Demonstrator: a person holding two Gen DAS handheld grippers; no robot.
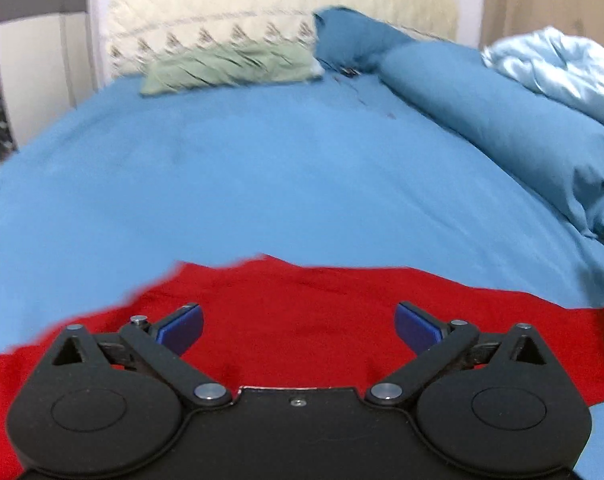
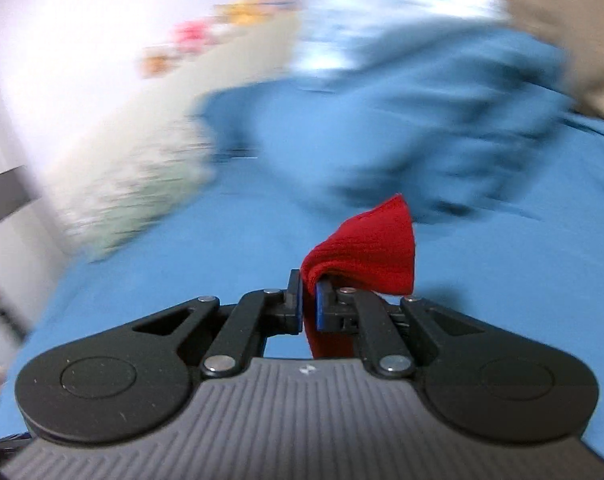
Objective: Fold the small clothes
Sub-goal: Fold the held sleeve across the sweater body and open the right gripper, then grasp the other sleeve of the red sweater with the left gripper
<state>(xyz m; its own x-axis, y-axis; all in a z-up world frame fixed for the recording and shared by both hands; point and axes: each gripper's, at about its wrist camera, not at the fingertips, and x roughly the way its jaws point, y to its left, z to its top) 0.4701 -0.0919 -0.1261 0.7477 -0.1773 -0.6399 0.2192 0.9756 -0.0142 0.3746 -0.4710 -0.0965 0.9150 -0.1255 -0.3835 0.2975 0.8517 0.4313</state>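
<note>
right wrist, hand-held gripper (image 2: 309,304) pinching red cloth (image 2: 366,256)

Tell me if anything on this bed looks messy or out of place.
The blue duvet is bunched in a heap along the bed's right side, with a pale blue blanket crumpled behind it. The red garment lies spread out, one corner pinched in the right gripper.

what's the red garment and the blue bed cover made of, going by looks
Red garment: looks like a soft knit, with a fine ribbed texture where the right tool pinches it. Blue bed cover: seems a smooth matte woven cotton, though blur hides the weave.
</note>
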